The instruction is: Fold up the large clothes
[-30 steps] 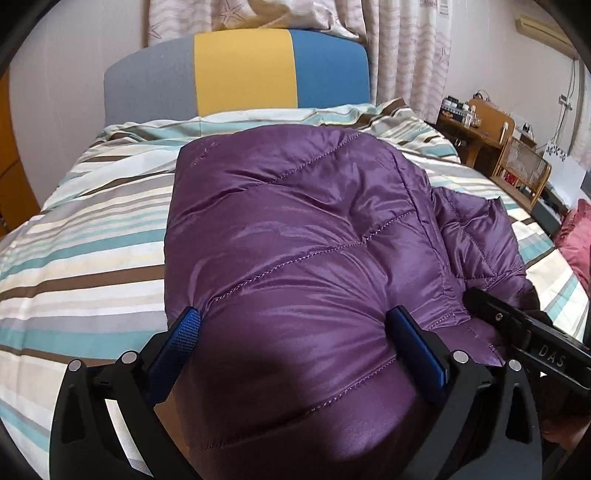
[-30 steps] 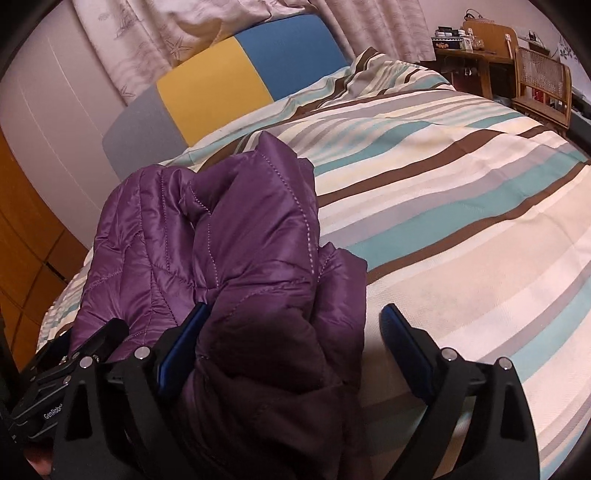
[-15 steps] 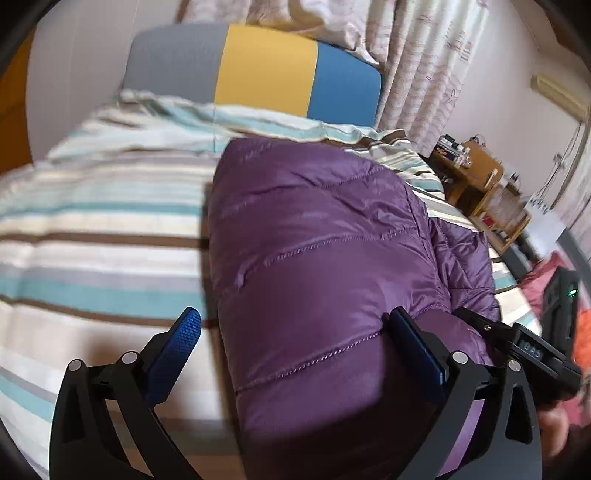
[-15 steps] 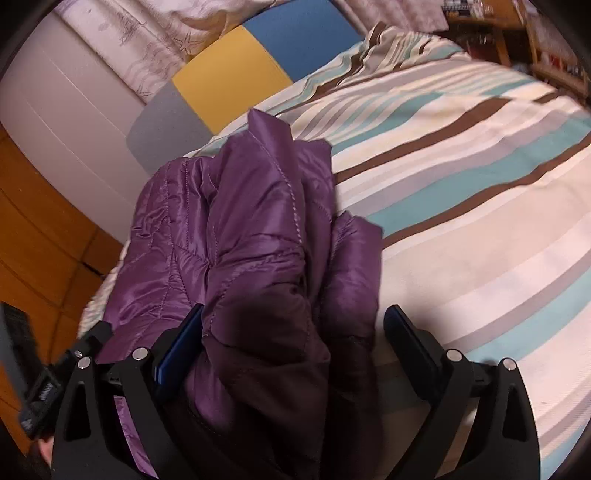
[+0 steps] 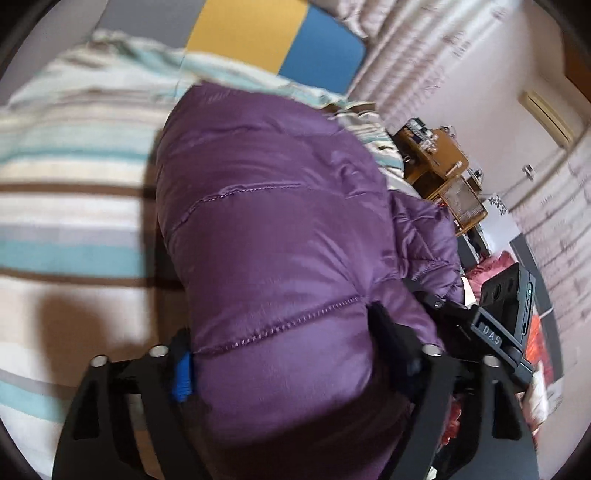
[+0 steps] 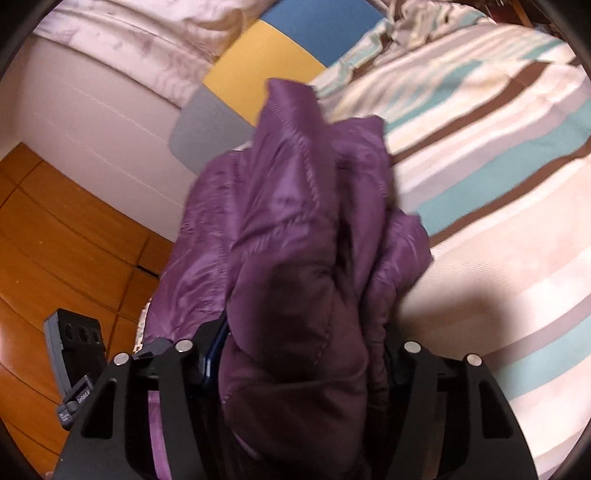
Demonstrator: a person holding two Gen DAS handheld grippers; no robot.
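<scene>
A purple quilted puffer jacket (image 5: 273, 229) is held up over the striped bed (image 5: 66, 206). My left gripper (image 5: 284, 354) is shut on its near edge, and the thick fabric bulges between the blue pads (image 5: 181, 376). In the right wrist view the jacket (image 6: 295, 229) hangs bunched in folds, and my right gripper (image 6: 299, 365) is shut on that bunch. The right gripper's body (image 5: 495, 332) shows at the right of the left wrist view. The left gripper's body (image 6: 74, 354) shows at lower left of the right wrist view.
A grey, yellow and blue headboard (image 5: 266, 33) stands behind the bed, with curtains (image 5: 424, 59) beside it. Wooden furniture (image 5: 436, 158) and red fabric (image 5: 491, 273) are to the right of the bed. An orange wooden wall panel (image 6: 55, 236) is on the left.
Both grippers have closed on the jacket and lifted it off the bed. The views tilted and the jacket bunched up between the fingers.
</scene>
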